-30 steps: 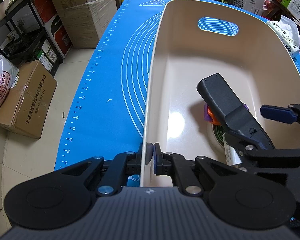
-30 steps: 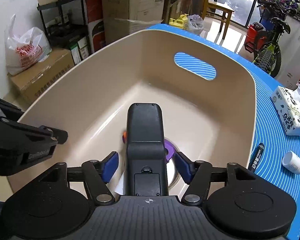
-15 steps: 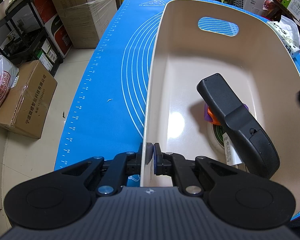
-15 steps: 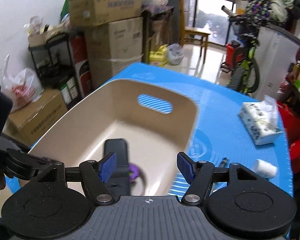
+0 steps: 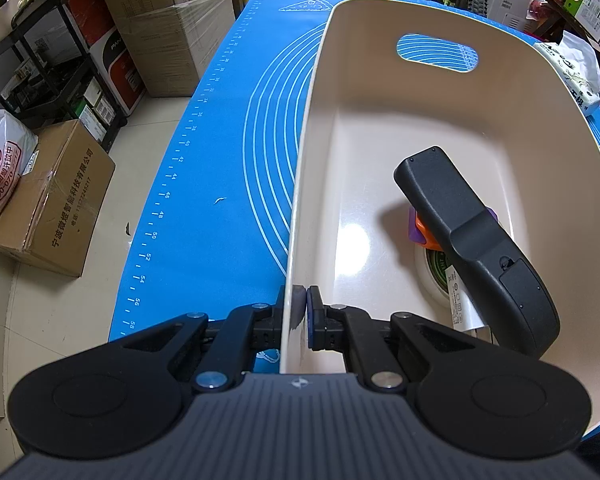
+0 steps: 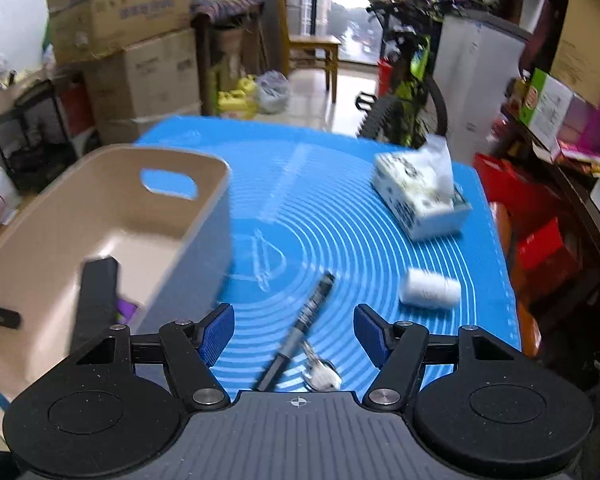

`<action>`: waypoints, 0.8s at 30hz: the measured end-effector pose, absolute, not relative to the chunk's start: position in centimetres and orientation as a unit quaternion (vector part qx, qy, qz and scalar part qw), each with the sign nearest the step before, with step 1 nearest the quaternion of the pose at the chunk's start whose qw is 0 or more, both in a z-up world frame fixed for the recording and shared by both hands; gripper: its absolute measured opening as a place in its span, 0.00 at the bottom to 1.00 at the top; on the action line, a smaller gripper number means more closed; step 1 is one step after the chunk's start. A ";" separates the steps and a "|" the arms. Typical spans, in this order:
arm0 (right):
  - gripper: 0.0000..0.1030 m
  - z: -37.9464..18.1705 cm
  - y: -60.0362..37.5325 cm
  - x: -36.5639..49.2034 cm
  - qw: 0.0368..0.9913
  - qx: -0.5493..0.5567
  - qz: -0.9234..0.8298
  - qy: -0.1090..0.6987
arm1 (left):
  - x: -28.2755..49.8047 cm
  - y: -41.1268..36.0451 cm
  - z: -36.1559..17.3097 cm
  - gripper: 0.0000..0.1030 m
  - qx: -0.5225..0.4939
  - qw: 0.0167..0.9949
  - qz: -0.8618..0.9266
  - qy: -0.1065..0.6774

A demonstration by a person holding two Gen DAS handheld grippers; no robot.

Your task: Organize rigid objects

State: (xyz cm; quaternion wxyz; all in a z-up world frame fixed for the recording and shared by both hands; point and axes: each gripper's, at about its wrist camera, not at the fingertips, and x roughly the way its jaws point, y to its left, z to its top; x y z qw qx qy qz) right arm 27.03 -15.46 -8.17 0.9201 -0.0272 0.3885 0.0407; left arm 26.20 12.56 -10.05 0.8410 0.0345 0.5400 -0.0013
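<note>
A beige bin (image 5: 500,92) stands on the blue mat (image 5: 228,168). My left gripper (image 5: 302,304) is shut on the bin's near left wall. A black remote (image 5: 472,240) leans inside the bin over a purple and orange piece (image 5: 418,232) and a tape roll (image 5: 440,272). My right gripper (image 6: 296,332) is open and empty above the mat, right of the bin (image 6: 112,216). A black marker (image 6: 300,328) and keys (image 6: 320,372) lie between its fingers. A white bottle (image 6: 430,290) lies further right.
A tissue pack (image 6: 420,192) sits at the mat's far right. Cardboard boxes (image 5: 48,200) and a metal shelf (image 5: 40,60) stand on the floor to the left. A bicycle (image 6: 408,92) and a chair (image 6: 312,48) are beyond the table.
My right gripper let go of the remote in the bin, lifted out and swung right over the marker and keys. My left gripper has kept its hold on the bin wall.
</note>
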 end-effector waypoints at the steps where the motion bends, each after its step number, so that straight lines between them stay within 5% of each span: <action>1: 0.71 -8.8 -15.7 27.1 0.919 -0.027 0.038 0.393 | 26.2 12.5 -10.1 0.08 0.035 0.841 -0.001 0.540; 24: 0.57 -17.7 -15.8 28.4 0.904 -0.080 0.015 0.420 | 26.3 12.3 -9.9 0.09 0.041 0.840 0.002 0.540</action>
